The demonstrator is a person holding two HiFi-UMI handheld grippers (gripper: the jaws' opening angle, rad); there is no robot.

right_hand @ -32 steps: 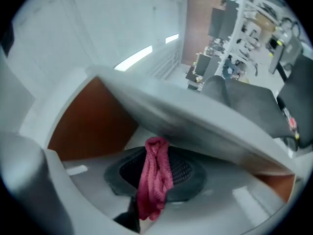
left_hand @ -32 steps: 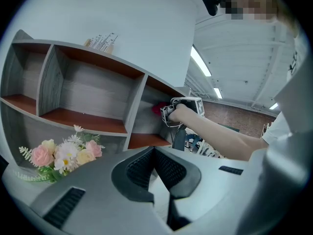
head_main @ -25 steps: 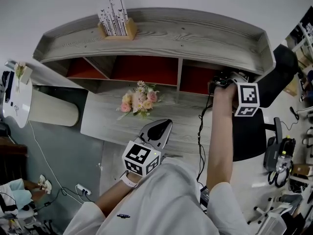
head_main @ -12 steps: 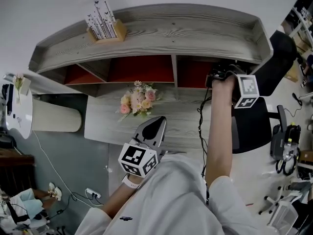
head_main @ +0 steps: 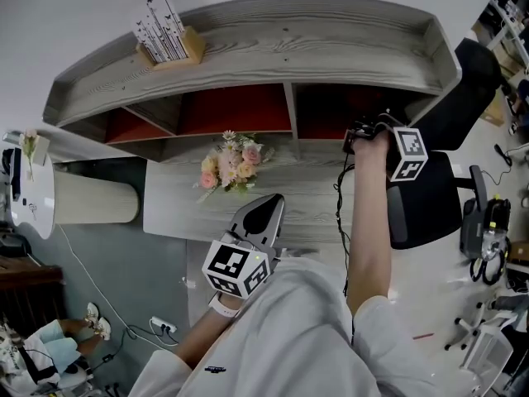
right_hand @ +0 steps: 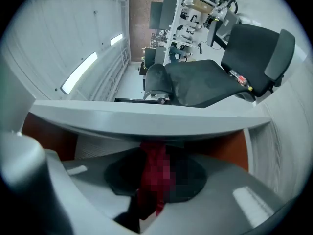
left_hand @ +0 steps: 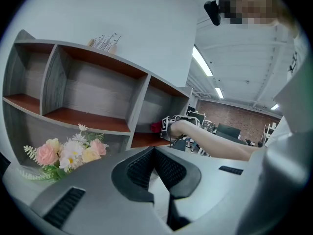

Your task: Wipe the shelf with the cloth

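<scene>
Head view puts your right gripper [head_main: 358, 136] at the mouth of the shelf's [head_main: 289, 48] right-hand compartment, the one with the red-brown floor, with your arm stretched out to it. Right gripper view tells you the grip. The jaws are closed on the cloth [right_hand: 154, 180], a dark red, crumpled strip of fabric. It is bunched between the black pads and hangs in folds below them, and its upper end is pressed against the grey edge of the shelf board just ahead. Left gripper view shows the same cloth as a small red lump inside that right-hand compartment, right at the gripper's tip.

Your left gripper [left_hand: 154, 150] has its jaws brought together at the tips with nothing between them. It hangs in front of the shelf, over the front edge of the counter [head_main: 306, 209] that runs below it, well apart from the cloth.

A bunch of pink and white flowers [head_main: 230, 162] lies on the counter in front of the shelf's middle compartment. A wooden holder of printed cards [head_main: 169, 40] stands on the shelf's top board near its left end. A black office chair [head_main: 430, 197] sits off the shelf's right end.
</scene>
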